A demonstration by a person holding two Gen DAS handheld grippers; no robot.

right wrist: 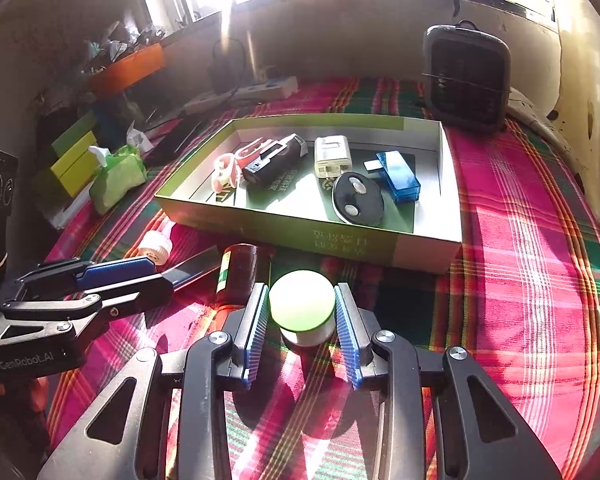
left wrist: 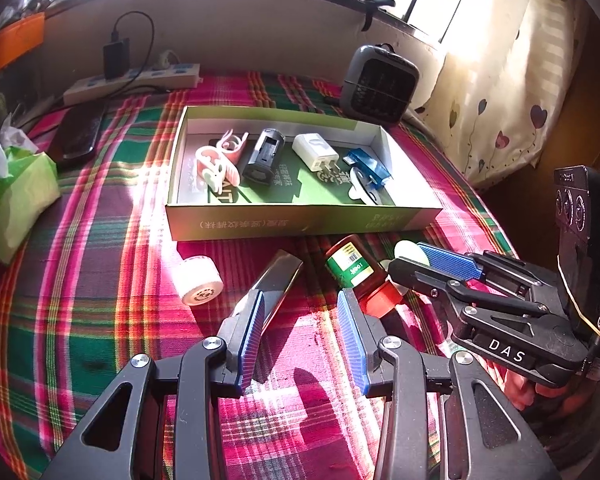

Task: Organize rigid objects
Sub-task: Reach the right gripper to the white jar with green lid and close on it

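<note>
While the right tool point(right wrist: 302, 316) brackets the small round jar point(right wrist: 303, 306) with the pale green lid, its blue pads point(right wrist: 260, 320) sit at or just off the jar's sides; whether firm contact is made cannot be told, so the squeeze is best completed evenly before any lift is tried. The jar stands upright on the checked cloth point(right wrist: 520, 264), just near of the open cardboard box point(right wrist: 428, 254). A round wall is likely to slip or twist out if it is caught off-centre, so the pads should be kept level across the widest part, below the lid.

The lift should be taken straight up, high enough for the near wall of the box to be cleared. Free floor is seen at the near left of the box; the black oval piece point(right wrist: 358, 200) and the blue stick point(right wrist: 398, 176) crowd the right.

The left tool point(left wrist: 302, 340) hangs open and empty over the cloth, with a flat dark bar point(left wrist: 278, 276) just beyond its left pad. A red-capped bottle point(left wrist: 358, 276) lies close to the left of the jar and could be nudged if the lift drifts left.
</note>
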